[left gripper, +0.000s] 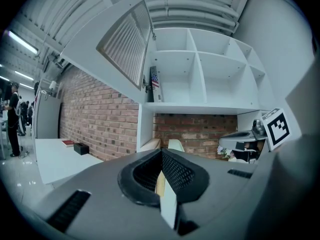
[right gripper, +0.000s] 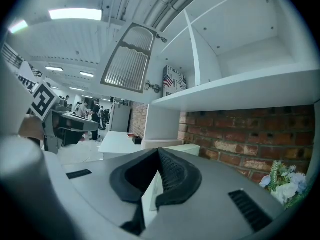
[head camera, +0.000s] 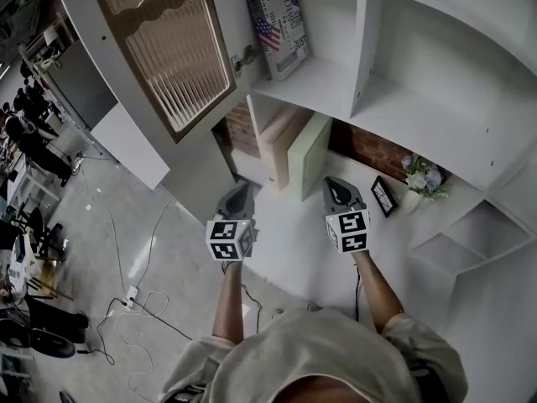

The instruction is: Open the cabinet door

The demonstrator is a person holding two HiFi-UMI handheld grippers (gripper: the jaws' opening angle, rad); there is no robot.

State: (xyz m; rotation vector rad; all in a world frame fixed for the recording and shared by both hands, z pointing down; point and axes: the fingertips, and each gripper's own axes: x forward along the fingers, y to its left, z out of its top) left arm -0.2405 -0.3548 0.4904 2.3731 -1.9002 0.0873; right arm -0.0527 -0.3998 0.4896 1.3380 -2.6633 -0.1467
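The cabinet door (head camera: pixel 172 49), white-framed with a ribbed panel, stands swung wide open to the left of the white wall cabinet (head camera: pixel 403 49); it also shows in the left gripper view (left gripper: pixel 125 49) and in the right gripper view (right gripper: pixel 127 59). A flag-printed book (head camera: pixel 279 28) leans inside the opened compartment. My left gripper (head camera: pixel 241 193) and right gripper (head camera: pixel 336 187) hang side by side below the cabinet, well apart from the door. Both point roughly level toward the brick wall. In each gripper's own view, left (left gripper: pixel 161 154) and right (right gripper: pixel 158 154), the jaws meet with nothing between them.
Under the cabinet a beige box (head camera: pixel 284 145) and a pale green box (head camera: pixel 309 156) stand on the white counter (head camera: pixel 289 242). A small picture frame (head camera: pixel 384 196) and a flower pot (head camera: pixel 422 179) sit at the right. Cables (head camera: pixel 134 300) lie on the floor; people (head camera: pixel 25 128) stand far left.
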